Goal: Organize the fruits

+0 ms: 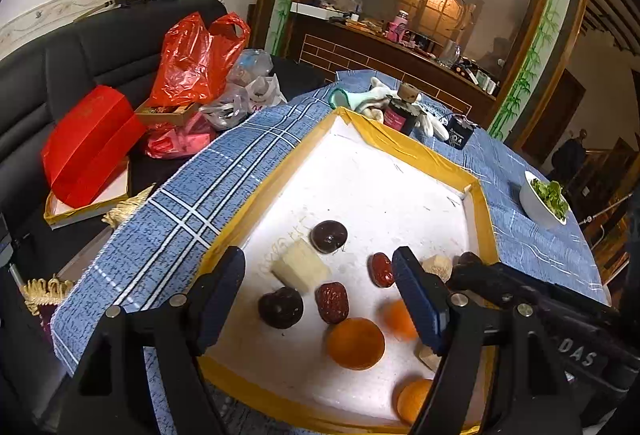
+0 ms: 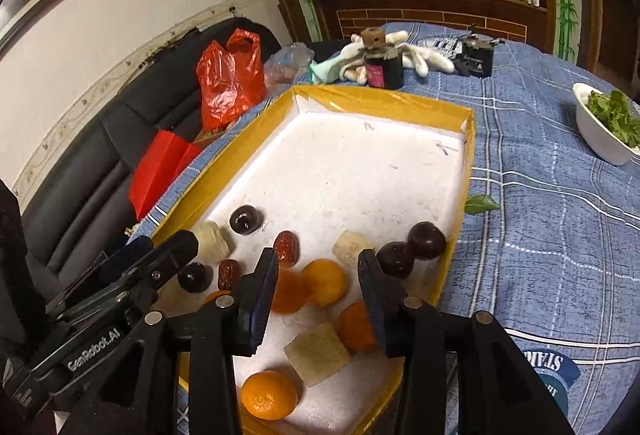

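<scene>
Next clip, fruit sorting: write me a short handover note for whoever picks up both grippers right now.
Left gripper: open, empty, over the near part of the tray.
Right gripper: fingers apart, nothing gripped, above the oranges.
All the fruit lies in the tray: oranges, dark plums, red dates and pale cubes, mixed together.
Done: no grouping visible.
Left: sort the fruit by kind.
</scene>
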{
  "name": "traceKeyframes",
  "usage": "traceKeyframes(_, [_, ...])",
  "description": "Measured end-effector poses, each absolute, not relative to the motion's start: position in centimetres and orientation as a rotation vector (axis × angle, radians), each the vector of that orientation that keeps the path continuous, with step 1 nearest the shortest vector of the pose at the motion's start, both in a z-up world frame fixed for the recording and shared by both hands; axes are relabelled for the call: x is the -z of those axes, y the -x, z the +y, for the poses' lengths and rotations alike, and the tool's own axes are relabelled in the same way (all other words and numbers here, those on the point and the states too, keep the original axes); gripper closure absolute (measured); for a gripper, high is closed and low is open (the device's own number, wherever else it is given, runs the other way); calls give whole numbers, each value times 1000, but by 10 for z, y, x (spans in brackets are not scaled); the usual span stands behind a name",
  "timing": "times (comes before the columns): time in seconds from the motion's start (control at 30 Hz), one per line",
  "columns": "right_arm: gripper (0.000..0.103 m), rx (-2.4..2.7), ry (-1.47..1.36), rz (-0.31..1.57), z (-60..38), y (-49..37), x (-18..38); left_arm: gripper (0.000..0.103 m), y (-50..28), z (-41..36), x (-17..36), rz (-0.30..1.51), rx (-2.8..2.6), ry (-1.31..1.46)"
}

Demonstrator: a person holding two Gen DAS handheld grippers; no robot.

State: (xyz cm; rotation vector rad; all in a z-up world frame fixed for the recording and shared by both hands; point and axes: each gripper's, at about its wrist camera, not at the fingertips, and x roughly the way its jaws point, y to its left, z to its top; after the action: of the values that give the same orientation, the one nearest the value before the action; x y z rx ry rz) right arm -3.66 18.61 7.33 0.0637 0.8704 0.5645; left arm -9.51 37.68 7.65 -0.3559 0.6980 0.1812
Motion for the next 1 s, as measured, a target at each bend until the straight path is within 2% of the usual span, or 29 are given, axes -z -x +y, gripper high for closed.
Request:
traceKeyframes(0.07, [53, -559, -80, 854, 179, 41, -78, 28, 98, 375, -81, 691, -184, 354])
traceKeyframes(0.27, [51, -529, -103, 800, 150, 59, -89, 27, 112, 352, -100, 650, -191, 291])
traceKeyframes(0.4, [44, -478, -121, 761, 119, 76, -92, 18, 123, 320, -115, 611, -196, 210])
traceKeyframes(0.53, [43, -440, -166, 752, 86, 86, -90, 5, 134, 287, -126, 578, -204, 138])
traceKeyframes(1.0, [37, -375, -298, 676, 1, 127, -93, 3, 155, 195, -139, 605, -138, 2])
